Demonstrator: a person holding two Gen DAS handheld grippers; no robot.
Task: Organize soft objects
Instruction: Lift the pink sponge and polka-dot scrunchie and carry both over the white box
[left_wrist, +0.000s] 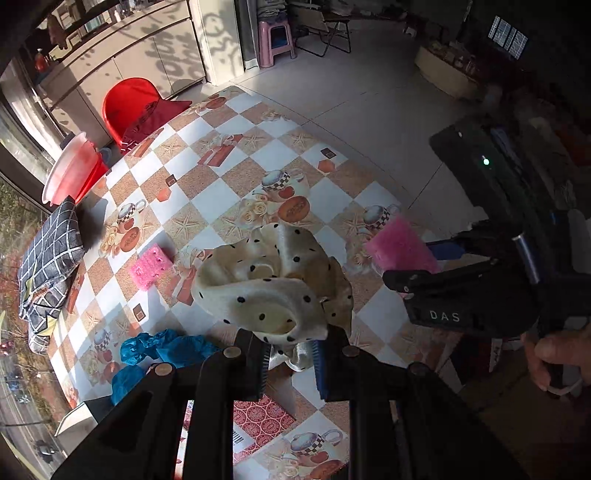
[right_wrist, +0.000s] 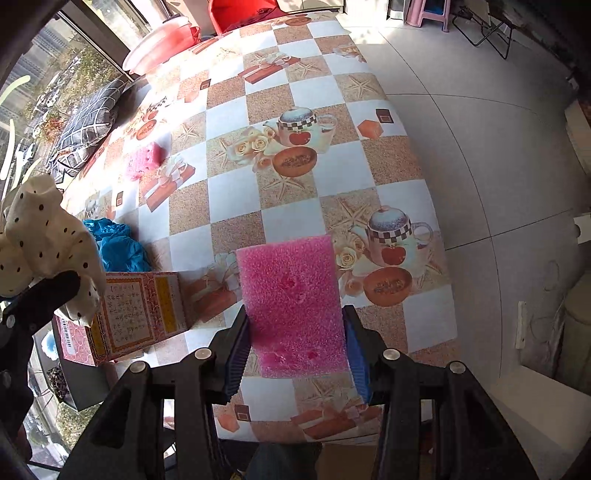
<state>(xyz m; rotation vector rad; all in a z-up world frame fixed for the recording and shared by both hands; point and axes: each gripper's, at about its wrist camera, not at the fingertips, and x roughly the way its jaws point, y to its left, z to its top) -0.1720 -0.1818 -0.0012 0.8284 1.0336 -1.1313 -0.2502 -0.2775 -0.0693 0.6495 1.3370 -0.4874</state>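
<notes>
My left gripper (left_wrist: 290, 363) is shut on a cream polka-dot scrunchie (left_wrist: 273, 284), held above the checked tablecloth (left_wrist: 236, 177). My right gripper (right_wrist: 295, 349) is shut on a pink sponge (right_wrist: 291, 302), its pads pressing both long sides, also lifted off the table. In the left wrist view that sponge (left_wrist: 399, 247) and the right gripper (left_wrist: 410, 280) show at the right. In the right wrist view the scrunchie (right_wrist: 40, 236) hangs at the left edge. A second pink sponge (left_wrist: 149, 266) (right_wrist: 142, 158) lies on the table. A blue crumpled cloth (left_wrist: 162, 350) (right_wrist: 118, 243) lies near the front left.
A red patterned box (right_wrist: 125, 314) (left_wrist: 262, 421) stands at the table's front left. A grey grid-pattern cushion (left_wrist: 48, 266) (right_wrist: 88, 125) lies at the window side. A pink basin (left_wrist: 70, 166) and a red chair (left_wrist: 136, 107) stand at the far end. Tiled floor (right_wrist: 498, 147) runs along the right.
</notes>
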